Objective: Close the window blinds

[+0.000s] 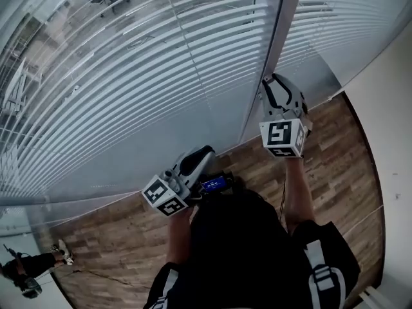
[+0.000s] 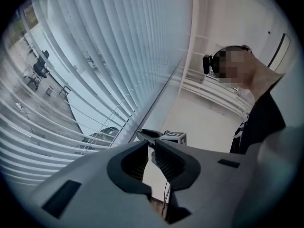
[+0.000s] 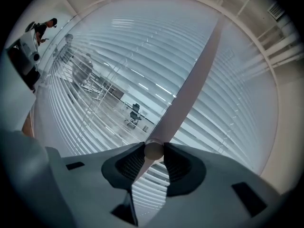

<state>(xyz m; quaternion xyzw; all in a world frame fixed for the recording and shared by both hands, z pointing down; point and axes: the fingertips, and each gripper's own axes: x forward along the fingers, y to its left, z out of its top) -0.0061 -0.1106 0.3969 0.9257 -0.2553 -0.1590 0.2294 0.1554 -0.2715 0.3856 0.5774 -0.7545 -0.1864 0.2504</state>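
White slatted window blinds [image 1: 129,89] hang in front of the glass and fill most of the head view; their slats stand partly open, so the room beyond shows through. A long pale blind wand [image 1: 278,37] hangs down beside the frame. My right gripper [image 1: 273,82] is raised to its lower end. In the right gripper view the wand [image 3: 190,94] runs up to the right and its round tip sits between the pads of the right gripper [image 3: 153,149], which is shut on it. My left gripper [image 1: 203,152] hangs lower and to the left, shut on nothing [image 2: 152,144], near the blinds [image 2: 109,56].
A wooden floor [image 1: 335,166] runs under the window, and a white wall [image 1: 393,108] stands to the right. Another person [image 1: 26,266] stands at the lower left. An office chair [image 3: 135,113] is seen beyond the glass.
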